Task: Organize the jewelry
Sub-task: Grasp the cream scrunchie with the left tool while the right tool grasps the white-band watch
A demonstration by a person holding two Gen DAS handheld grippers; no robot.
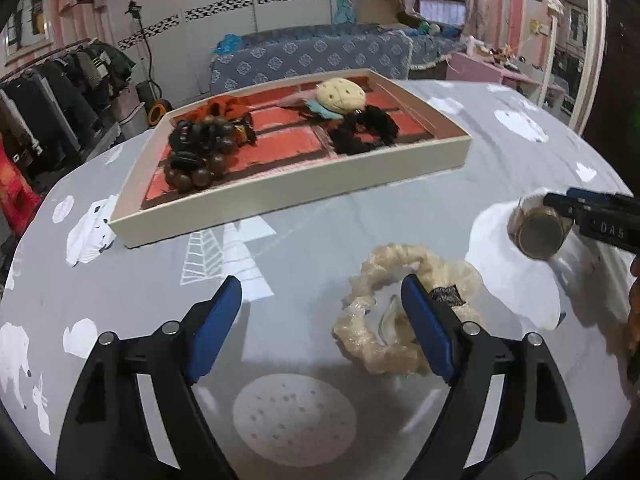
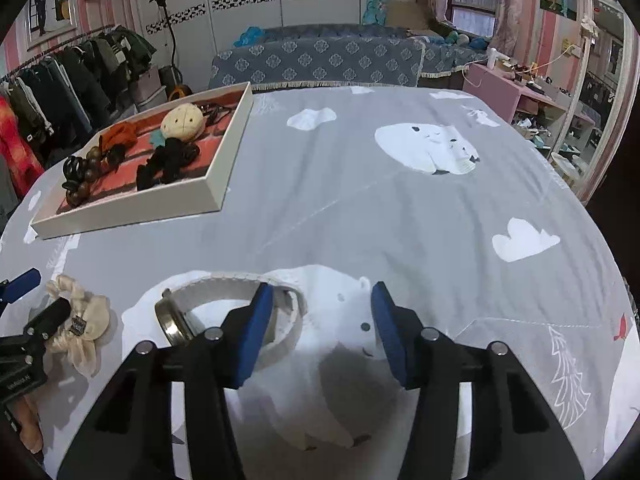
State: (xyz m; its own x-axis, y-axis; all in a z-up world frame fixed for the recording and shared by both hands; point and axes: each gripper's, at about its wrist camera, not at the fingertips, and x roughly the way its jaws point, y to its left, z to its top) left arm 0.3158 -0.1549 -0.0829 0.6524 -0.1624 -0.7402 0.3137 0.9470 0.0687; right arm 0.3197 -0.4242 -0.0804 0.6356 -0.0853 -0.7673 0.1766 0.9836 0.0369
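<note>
A cream scrunchie (image 1: pixel 384 344) lies on the grey bedspread. My left gripper (image 1: pixel 320 296) stands open low over it, its right finger inside the scrunchie's ring and the left finger on bare cloth. A watch with a white band (image 2: pixel 224 286) and a metal case (image 2: pixel 170 320) lies on its side. My right gripper (image 2: pixel 322 300) is open over it, the left finger inside the band's loop, the right finger well apart on the bear print. Neither gripper's pads press on anything. The watch (image 1: pixel 538 232) also shows at the right in the left wrist view.
A white tray with red lining (image 1: pixel 280 196) sits farther back, holding a brown bead bracelet (image 1: pixel 192 156), a black scrunchie (image 1: pixel 368 128), a cream plush piece (image 1: pixel 340 94) and an orange fabric item (image 1: pixel 224 106). A clothes rack stands at the left, a mirror at the right.
</note>
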